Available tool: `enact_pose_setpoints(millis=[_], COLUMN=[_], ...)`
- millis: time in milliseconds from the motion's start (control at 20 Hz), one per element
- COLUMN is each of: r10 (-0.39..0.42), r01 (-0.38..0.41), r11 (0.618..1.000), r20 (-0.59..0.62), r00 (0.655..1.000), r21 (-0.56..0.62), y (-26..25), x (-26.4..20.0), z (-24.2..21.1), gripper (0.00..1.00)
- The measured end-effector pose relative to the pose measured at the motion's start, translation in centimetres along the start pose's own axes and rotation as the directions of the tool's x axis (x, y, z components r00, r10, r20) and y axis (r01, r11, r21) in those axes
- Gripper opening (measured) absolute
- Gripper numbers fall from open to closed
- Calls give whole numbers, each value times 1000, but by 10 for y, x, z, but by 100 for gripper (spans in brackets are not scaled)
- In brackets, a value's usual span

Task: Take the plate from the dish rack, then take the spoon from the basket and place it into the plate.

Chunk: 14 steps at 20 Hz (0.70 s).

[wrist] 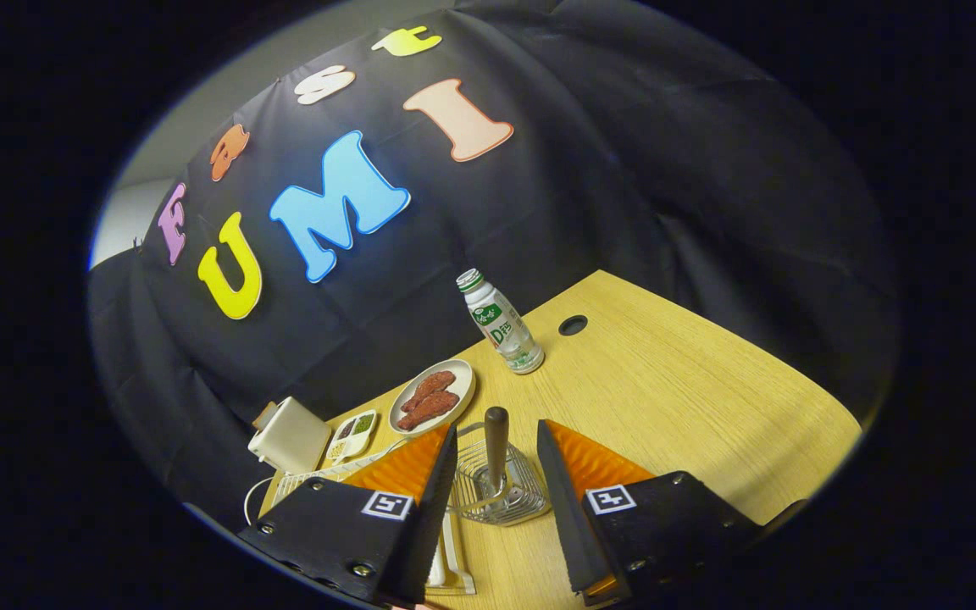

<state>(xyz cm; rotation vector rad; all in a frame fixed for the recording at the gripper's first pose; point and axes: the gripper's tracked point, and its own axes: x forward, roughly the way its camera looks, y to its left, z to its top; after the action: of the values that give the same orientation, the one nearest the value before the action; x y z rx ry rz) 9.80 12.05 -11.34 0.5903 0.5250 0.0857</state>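
Note:
A wire basket (498, 490) stands on the wooden table (666, 398), and a spoon stands upright in it with its dark handle (496, 440) sticking up. My gripper (496, 436) is open, with one finger on each side of the handle and touching nothing. The white dish rack (318, 479) lies behind the left finger, mostly hidden by it. A white piece, perhaps the plate's rim (450, 551), shows beside the left finger, and I cannot tell what it is.
Beyond the basket lies an oval plate of brown food (433, 396). A small drink bottle (501, 324) stands further back, near a round hole (573, 324) in the table. A white box (289, 436) and a small divided dish (352, 434) sit beside the rack.

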Motion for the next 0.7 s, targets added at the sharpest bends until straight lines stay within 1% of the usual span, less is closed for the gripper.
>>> enact_pose_setpoints(millis=[50,100,150,200,250,300,350,550,700], r10=[-7,-22,-25,-25,-36,-32,-37,5,32], r01=[7,22,25,25,36,33,38,-2,-27], r11=[1000,1000,1000,1000,999,999,999,999,998], r20=[4,1,6,17,37,31,42,56,86], r00=[1000,1000,1000,1000,999,999,998,998,996], r21=[3,3,2,1,4,-8,-23,-43,-60], y=[0,-3,-2,-2,-2,1,2,15,24], x=[7,15,19,26,24,27,28,28,22], z=[-2,-5,-6,-8,0,-2,-2,5,25], gripper=[60,49,45,45,30,16,16,16,16])
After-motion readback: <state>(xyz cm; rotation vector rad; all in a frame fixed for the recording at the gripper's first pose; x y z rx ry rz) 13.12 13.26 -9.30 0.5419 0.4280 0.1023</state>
